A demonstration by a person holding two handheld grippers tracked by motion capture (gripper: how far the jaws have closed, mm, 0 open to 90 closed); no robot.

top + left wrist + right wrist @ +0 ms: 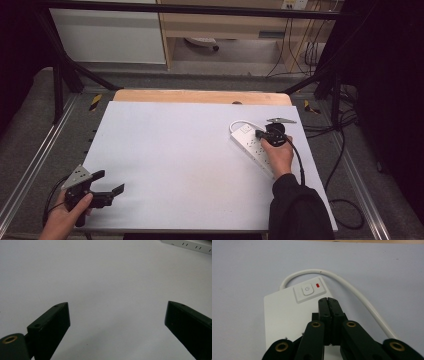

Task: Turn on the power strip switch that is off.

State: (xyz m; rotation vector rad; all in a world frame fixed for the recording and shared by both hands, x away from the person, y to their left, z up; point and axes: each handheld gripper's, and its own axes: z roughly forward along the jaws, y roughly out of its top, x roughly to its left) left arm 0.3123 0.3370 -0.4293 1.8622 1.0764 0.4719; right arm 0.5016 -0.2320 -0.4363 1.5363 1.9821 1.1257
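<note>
While lit red, white power strip (287, 312)

A white plastic power strip (252, 145), long and flat with rows of socket slots, lies on the pale grey table top (175, 160) near its right edge, running slantwise toward the person's side. At its far end sit a white square power button (308, 290) and, just beside it, a small red indicator light (318, 285). A white round cable (352, 290) leaves that far end, loops beyond the button and lies on the table top along the strip's right side.
</note>
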